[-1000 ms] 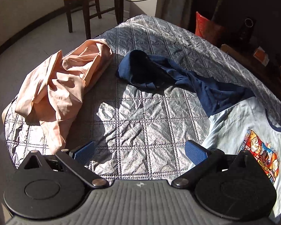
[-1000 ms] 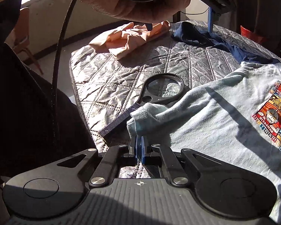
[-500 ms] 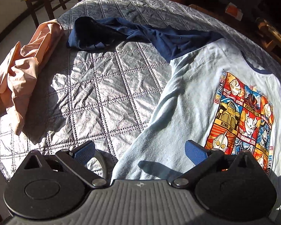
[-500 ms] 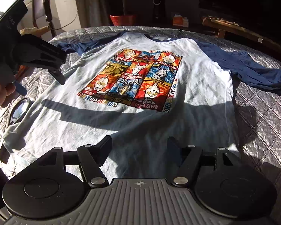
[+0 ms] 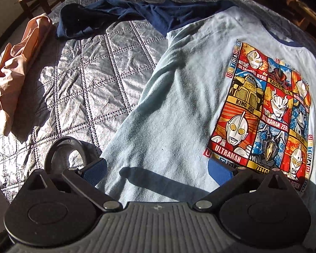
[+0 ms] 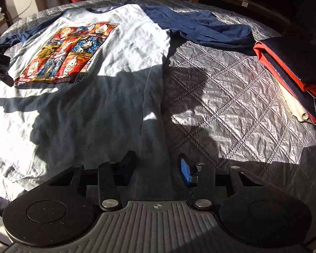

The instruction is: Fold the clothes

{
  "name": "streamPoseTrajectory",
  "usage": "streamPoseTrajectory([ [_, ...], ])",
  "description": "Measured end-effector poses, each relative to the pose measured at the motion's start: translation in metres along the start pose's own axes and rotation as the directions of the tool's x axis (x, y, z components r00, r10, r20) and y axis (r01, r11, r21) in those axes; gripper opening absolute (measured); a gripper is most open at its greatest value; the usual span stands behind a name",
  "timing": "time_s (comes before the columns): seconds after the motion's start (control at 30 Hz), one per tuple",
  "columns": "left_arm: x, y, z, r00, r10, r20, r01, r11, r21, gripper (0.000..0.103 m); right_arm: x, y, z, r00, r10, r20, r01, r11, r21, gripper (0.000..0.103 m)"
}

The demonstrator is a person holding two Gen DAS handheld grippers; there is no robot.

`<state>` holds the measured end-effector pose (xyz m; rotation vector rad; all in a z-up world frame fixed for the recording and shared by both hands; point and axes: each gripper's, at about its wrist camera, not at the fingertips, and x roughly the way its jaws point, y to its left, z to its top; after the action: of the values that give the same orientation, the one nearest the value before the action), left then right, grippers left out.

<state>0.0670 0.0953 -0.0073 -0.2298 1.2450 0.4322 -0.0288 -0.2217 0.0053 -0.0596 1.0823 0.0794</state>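
Having let go of the hem corner it pinched a second ago, the right gripper (image 6: 155,167) now hangs with its jaws parted over the right side seam of the T-shirt (image 6: 99,80), near the hem. The shirt has gone from bunched at one corner to spread face-up across the middle of the quilted table cover (image 6: 231,97), its navy sleeves reaching toward the far edge; by my reading, laying out is finished and the first fold can begin. The left gripper (image 5: 158,169) has swung from the bare quilting to the shirt's left side, jaws wide and empty, low over the cloth beside a magnifying glass (image 5: 65,156). A peach garment (image 5: 12,71) waits at the left edge, and a folded red-and-navy jacket (image 6: 292,67) lies at the right edge.
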Motion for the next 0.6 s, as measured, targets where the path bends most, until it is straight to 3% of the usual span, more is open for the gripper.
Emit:
streamPoseTrajectory([
  [0.07,-0.003,-0.009,-0.002,0.999,0.02,0.031,-0.022,0.999,0.038,0.102,0.003,-0.004,0.001,0.999,0.029,-0.014,-0.029,0.999,0.014,0.06],
  [0.13,-0.005,-0.019,-0.005,0.998,0.034,0.048,-0.038,0.997,0.07,0.102,0.0,-0.001,0.0,0.999,0.017,-0.031,-0.019,0.998,-0.064,0.061],
  [0.2,-0.003,-0.029,-0.008,0.999,0.028,0.038,-0.032,0.995,0.092,0.102,-0.002,0.002,-0.002,0.999,0.003,-0.046,-0.009,0.99,-0.143,0.042],
  [0.23,-0.002,-0.033,-0.009,0.999,0.024,0.027,-0.026,0.995,0.1,0.102,-0.004,0.003,-0.002,0.999,-0.005,-0.053,-0.005,0.983,-0.181,0.017],
  [0.33,0.002,-0.045,-0.015,1.0,0.025,0.014,-0.026,0.993,0.119,0.103,-0.008,0.007,-0.004,0.997,-0.028,-0.072,0.006,0.955,-0.295,0.016],
  [0.4,0.002,-0.049,-0.018,0.999,0.03,0.018,-0.032,0.991,0.127,0.102,-0.01,-0.006,-0.002,0.994,-0.01,-0.109,-0.02,0.962,-0.273,0.018],
  [0.43,0.002,-0.05,-0.018,0.999,0.031,0.02,-0.034,0.991,0.127,0.102,-0.014,-0.017,0.003,0.994,0.031,-0.102,-0.052,0.975,-0.218,0.023],
  [0.5,0.002,-0.05,-0.018,0.999,0.033,0.02,-0.035,0.992,0.121,0.102,-0.025,-0.04,0.027,0.999,0.036,0.004,-0.036,0.991,-0.133,0.04],
  [0.53,0.002,-0.049,-0.017,0.999,0.036,0.02,-0.038,0.993,0.113,0.102,-0.03,-0.051,0.039,0.998,0.036,0.056,-0.031,0.996,-0.089,0.064],
  [0.57,0.002,-0.047,-0.016,0.999,0.042,0.023,-0.044,0.993,0.107,0.102,-0.036,-0.063,0.051,0.994,0.032,0.109,-0.027,0.999,-0.047,0.075],
  [0.6,0.001,-0.047,-0.015,0.998,0.048,0.032,-0.051,0.993,0.103,0.102,-0.038,-0.072,0.072,0.987,0.002,0.158,0.006,0.999,-0.054,0.073],
])
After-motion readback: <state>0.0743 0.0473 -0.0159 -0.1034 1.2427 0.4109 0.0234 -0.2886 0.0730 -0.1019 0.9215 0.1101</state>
